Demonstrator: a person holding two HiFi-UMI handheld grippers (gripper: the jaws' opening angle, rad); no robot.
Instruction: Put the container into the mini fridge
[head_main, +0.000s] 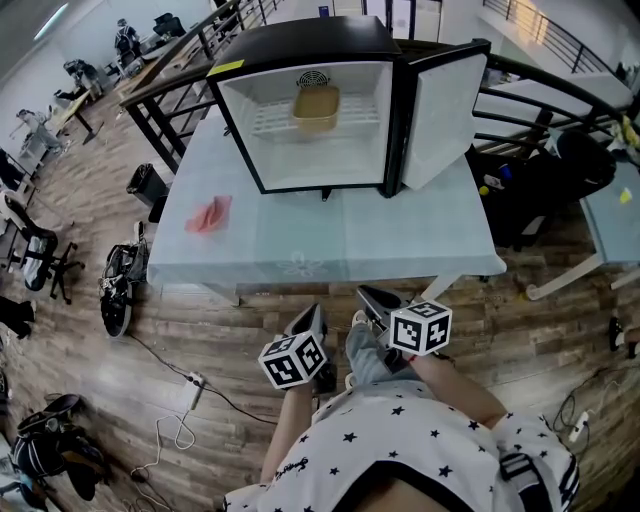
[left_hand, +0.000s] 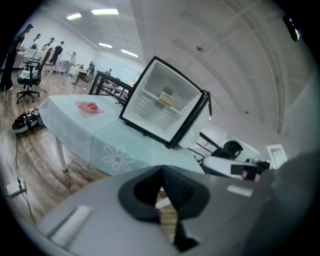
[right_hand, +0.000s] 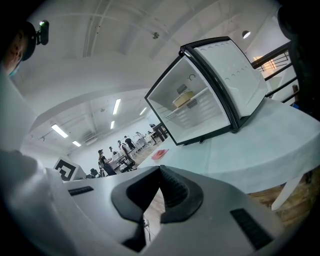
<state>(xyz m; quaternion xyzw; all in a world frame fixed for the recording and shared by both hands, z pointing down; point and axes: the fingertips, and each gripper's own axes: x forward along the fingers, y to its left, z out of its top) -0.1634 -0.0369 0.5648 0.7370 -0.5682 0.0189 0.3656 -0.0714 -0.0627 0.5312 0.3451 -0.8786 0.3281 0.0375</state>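
The black mini fridge (head_main: 310, 40) stands on the pale table (head_main: 330, 245) with its door (head_main: 440, 115) swung open to the right. A tan container (head_main: 315, 108) sits on the wire shelf inside; it shows in the left gripper view (left_hand: 166, 100) and the right gripper view (right_hand: 183, 99) too. My left gripper (head_main: 312, 318) and right gripper (head_main: 370, 296) hang side by side below the table's near edge, close to the person's body. Both are shut with nothing between the jaws, as seen on the left gripper (left_hand: 162, 172) and right gripper (right_hand: 160, 170).
A pink cloth (head_main: 209, 215) lies on the table's left part. Black railings (head_main: 540, 95) run behind the fridge. Bags (head_main: 118, 285), an office chair (head_main: 40, 250) and a power strip with cables (head_main: 190, 385) are on the wooden floor at left. Another table (head_main: 610, 215) stands at right.
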